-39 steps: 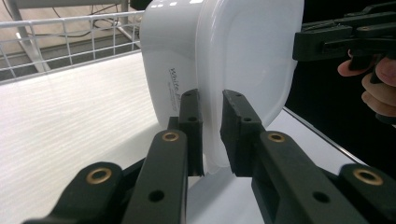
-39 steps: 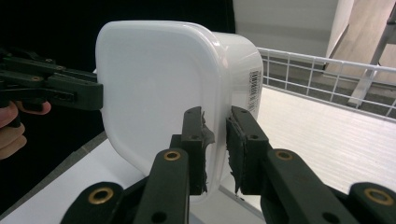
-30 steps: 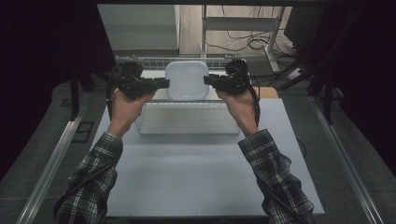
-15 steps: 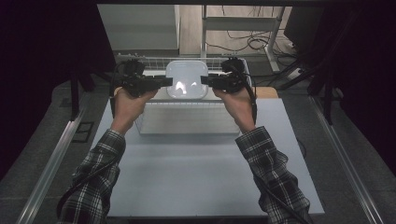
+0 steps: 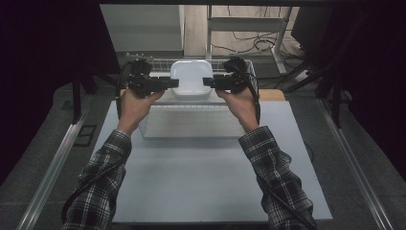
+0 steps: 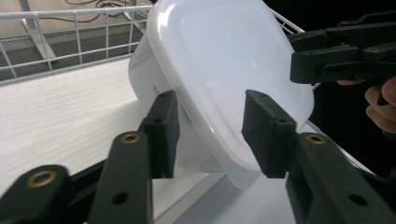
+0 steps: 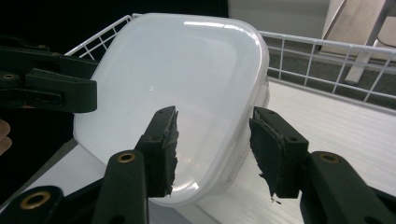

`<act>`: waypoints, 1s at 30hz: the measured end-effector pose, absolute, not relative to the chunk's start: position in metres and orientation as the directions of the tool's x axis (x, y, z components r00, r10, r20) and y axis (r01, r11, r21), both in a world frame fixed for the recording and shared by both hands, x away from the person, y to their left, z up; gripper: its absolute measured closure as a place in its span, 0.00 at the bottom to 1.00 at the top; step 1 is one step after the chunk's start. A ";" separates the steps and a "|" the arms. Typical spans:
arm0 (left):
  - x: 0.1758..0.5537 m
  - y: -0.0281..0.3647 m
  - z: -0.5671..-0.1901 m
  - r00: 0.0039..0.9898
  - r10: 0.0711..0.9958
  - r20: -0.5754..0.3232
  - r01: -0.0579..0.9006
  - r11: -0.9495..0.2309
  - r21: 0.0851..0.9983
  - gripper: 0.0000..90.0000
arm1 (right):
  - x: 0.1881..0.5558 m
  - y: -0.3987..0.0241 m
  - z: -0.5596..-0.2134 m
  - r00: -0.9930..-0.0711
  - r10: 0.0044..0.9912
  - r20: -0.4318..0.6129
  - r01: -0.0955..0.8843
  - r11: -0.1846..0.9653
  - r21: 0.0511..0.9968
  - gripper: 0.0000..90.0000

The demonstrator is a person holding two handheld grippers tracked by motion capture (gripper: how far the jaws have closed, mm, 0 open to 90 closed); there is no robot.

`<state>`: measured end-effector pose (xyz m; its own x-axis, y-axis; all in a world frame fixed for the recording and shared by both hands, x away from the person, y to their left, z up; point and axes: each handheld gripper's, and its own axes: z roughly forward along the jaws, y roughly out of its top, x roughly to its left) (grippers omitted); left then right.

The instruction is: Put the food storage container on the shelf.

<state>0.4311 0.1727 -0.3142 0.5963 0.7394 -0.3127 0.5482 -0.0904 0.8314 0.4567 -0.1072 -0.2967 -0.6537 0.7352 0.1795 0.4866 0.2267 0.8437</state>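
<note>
White and glossy, a rounded-square plastic container with a translucent lid [image 5: 191, 79] stands on the pale wood-grain board [image 5: 268, 95] at the far end of the table, inside a white wire basket [image 5: 158, 62] whose mesh railing runs behind it. A person in plaid sleeves reaches in from the near edge with a black two-jaw tool in each hand. The left gripper [image 5: 173, 83] meets the container's left rim and the right gripper [image 5: 208, 81] its right rim, facing each other across the lid. Both sets of jaws have just been opening. In the left gripper view, the container [image 6: 224, 79] sits between the pads with a clear gap on each side, the lid's edge no longer pinched, and the other tool [image 6: 345, 56] shows at the far rim. In the right gripper view the jaws stand part-way open around the container's [image 7: 177, 93] near rim, the worn pads off the plastic. A clear rectangular plastic tub [image 5: 194, 120] rests on the grey table top [image 5: 201, 177] just in front of the basket, between the person's wrists.
</note>
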 end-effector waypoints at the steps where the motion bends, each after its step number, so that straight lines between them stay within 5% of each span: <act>1: 0.432 0.172 -0.315 0.595 0.742 -0.308 0.545 -0.091 0.833 0.59 | 0.457 -0.107 -0.297 -0.655 0.736 0.171 0.480 0.231 0.846 0.56; 16: 0.450 0.172 -0.318 0.559 0.804 -0.201 0.484 -0.120 0.867 0.28 | 0.466 -0.098 -0.300 -0.595 0.802 0.063 0.423 0.245 0.872 0.39; 30: 0.442 0.184 -0.307 0.584 0.786 -0.202 0.440 -0.098 0.892 0.17 | 0.466 -0.108 -0.294 -0.611 0.787 0.089 0.425 0.231 0.875 0.18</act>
